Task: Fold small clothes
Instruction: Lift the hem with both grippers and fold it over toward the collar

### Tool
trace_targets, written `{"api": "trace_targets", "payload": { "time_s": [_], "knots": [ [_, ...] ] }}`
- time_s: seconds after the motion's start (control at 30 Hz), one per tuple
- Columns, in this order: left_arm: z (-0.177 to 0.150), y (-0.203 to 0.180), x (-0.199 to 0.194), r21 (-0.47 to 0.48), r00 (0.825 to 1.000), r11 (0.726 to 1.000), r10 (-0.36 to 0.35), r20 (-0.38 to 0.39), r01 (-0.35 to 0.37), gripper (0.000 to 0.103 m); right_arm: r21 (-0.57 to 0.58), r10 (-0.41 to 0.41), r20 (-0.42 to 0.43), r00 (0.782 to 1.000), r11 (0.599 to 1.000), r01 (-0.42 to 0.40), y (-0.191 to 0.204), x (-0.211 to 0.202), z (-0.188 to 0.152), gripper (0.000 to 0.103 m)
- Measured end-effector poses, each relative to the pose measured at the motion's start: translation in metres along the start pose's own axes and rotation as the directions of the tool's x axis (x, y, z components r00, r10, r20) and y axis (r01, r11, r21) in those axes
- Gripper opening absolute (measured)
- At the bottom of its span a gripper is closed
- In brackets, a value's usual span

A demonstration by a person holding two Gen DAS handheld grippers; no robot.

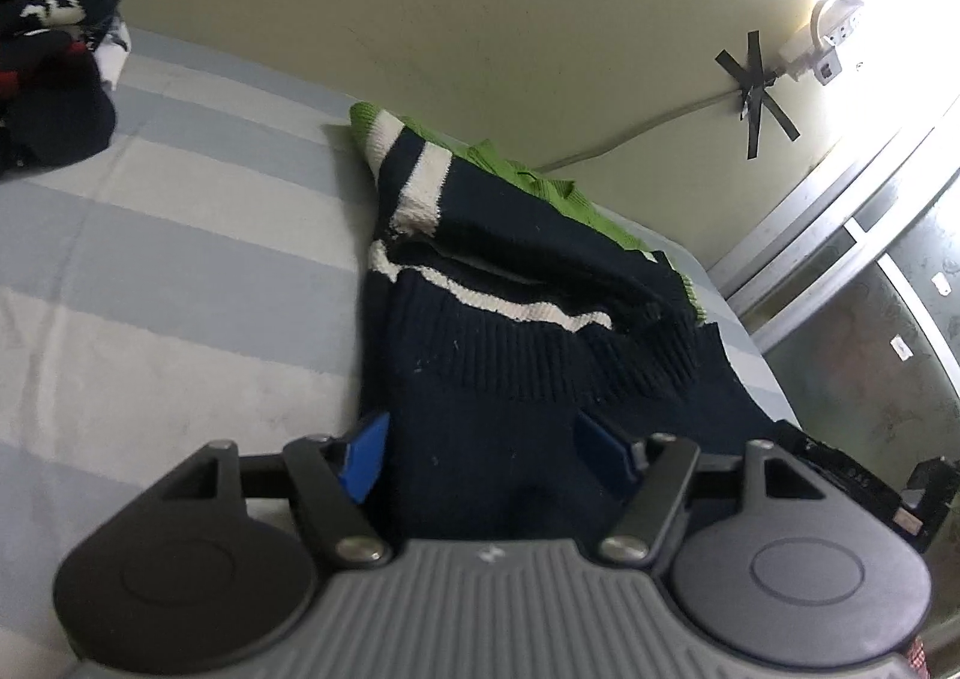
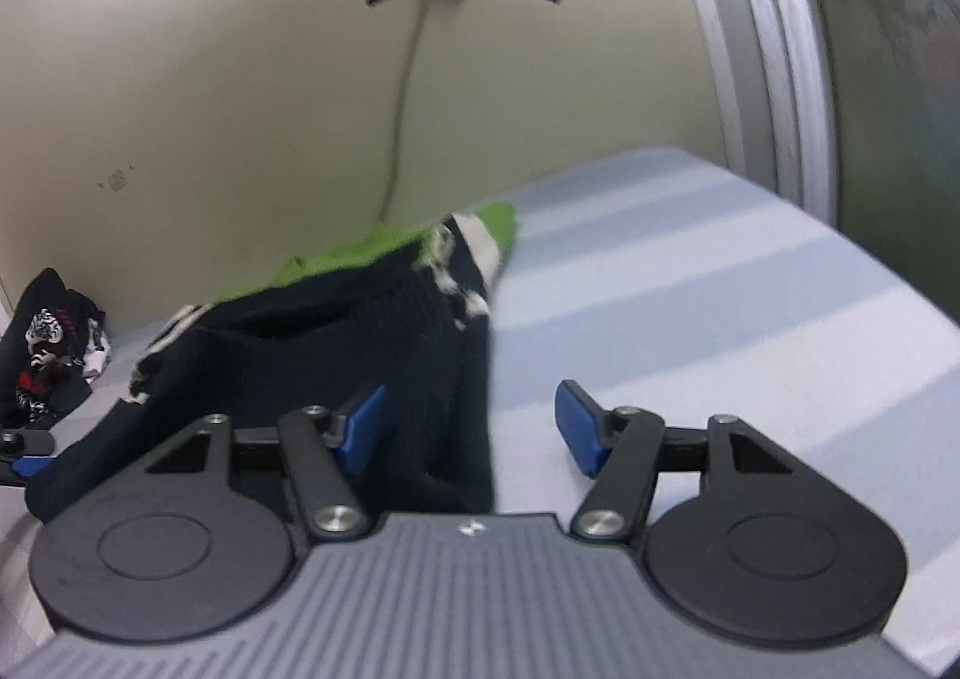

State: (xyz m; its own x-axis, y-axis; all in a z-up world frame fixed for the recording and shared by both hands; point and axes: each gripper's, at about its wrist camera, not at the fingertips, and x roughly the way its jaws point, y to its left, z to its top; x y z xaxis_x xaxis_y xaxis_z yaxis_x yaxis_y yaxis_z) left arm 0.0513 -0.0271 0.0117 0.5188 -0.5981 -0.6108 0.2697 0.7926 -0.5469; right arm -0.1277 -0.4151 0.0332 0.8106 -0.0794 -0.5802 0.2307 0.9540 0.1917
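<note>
A small navy knit sweater (image 1: 510, 331) with white stripes and green trim lies bunched on the striped bed sheet (image 1: 150, 259). My left gripper (image 1: 486, 457) is open, with the sweater's navy hem between its blue fingers (image 1: 366, 451). In the right wrist view the same sweater (image 2: 360, 331) lies left of centre. My right gripper (image 2: 468, 427) is open, its left finger (image 2: 360, 427) against the sweater's edge and its right finger over bare sheet (image 2: 690, 289). The left gripper shows at the far left edge of the right wrist view (image 2: 24, 451).
A pile of dark patterned clothes (image 1: 54, 36) lies at the bed's far left, also in the right wrist view (image 2: 48, 349). A pale wall (image 1: 480, 18) with taped cable backs the bed. A metal-framed door or window (image 1: 870, 271) stands at the right.
</note>
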Motion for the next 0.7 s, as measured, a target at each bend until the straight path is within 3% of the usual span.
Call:
{"api": "trace_targets", "payload": {
  "time_s": [0.03, 0.07, 0.1, 0.13, 0.23, 0.3, 0.4, 0.43, 0.47, 0.57, 0.7],
  "knots": [
    [0.001, 0.000, 0.003, 0.000, 1.000, 1.000, 0.002, -0.001, -0.002, 0.059, -0.017, 0.015, -0.009, 1.000, 1.000, -0.015, 0.004, 0.001, 0.001, 0.064],
    [0.001, 0.001, 0.004, 0.001, 1.000, 1.000, 0.006, -0.004, -0.006, 0.046, -0.041, 0.016, -0.027, 1.000, 0.999, -0.017, 0.007, 0.008, 0.003, 0.056],
    [0.001, 0.002, 0.005, 0.002, 1.000, 1.000, 0.011, -0.009, -0.011, 0.024, -0.069, 0.011, -0.052, 0.999, 0.998, -0.015, 0.010, 0.012, 0.002, 0.026],
    [0.001, 0.002, 0.006, 0.009, 1.000, 1.000, 0.025, -0.014, -0.025, 0.011, -0.091, 0.006, -0.080, 0.997, 0.996, -0.014, 0.014, 0.016, 0.000, 0.009],
    [0.001, 0.004, -0.003, 0.029, 0.998, 0.998, 0.061, 0.035, -0.062, 0.008, -0.128, -0.023, -0.024, 0.999, 0.992, 0.019, 0.017, -0.004, -0.005, 0.010],
    [0.000, 0.006, -0.010, 0.039, 0.995, 0.996, 0.071, 0.073, -0.074, 0.008, -0.091, -0.050, 0.017, 0.999, 0.995, 0.051, 0.013, -0.021, -0.010, 0.010],
    [0.002, 0.011, -0.003, 0.041, 0.995, 0.995, 0.092, 0.046, -0.094, 0.008, -0.051, -0.087, -0.044, 0.995, 0.995, 0.085, 0.002, -0.020, -0.026, 0.010],
    [0.001, 0.013, 0.003, 0.040, 0.994, 0.993, 0.106, 0.025, -0.107, 0.008, -0.051, -0.086, -0.029, 0.996, 0.995, 0.085, 0.001, -0.021, -0.031, 0.011],
    [-0.001, 0.013, 0.004, 0.043, 0.994, 0.993, 0.106, 0.035, -0.108, 0.010, -0.066, -0.102, -0.030, 0.994, 0.993, 0.099, 0.003, -0.021, -0.030, 0.014],
    [-0.003, 0.008, -0.007, 0.070, 0.992, 0.990, 0.118, 0.046, -0.121, 0.012, -0.083, -0.132, 0.026, 0.991, 0.987, 0.134, 0.010, -0.027, -0.016, 0.047],
    [0.002, 0.001, -0.033, 0.075, 0.987, 0.992, 0.095, 0.131, -0.105, 0.024, -0.094, -0.031, 0.064, 0.997, 0.995, 0.037, 0.026, -0.027, 0.009, 0.048]
  ]
}}
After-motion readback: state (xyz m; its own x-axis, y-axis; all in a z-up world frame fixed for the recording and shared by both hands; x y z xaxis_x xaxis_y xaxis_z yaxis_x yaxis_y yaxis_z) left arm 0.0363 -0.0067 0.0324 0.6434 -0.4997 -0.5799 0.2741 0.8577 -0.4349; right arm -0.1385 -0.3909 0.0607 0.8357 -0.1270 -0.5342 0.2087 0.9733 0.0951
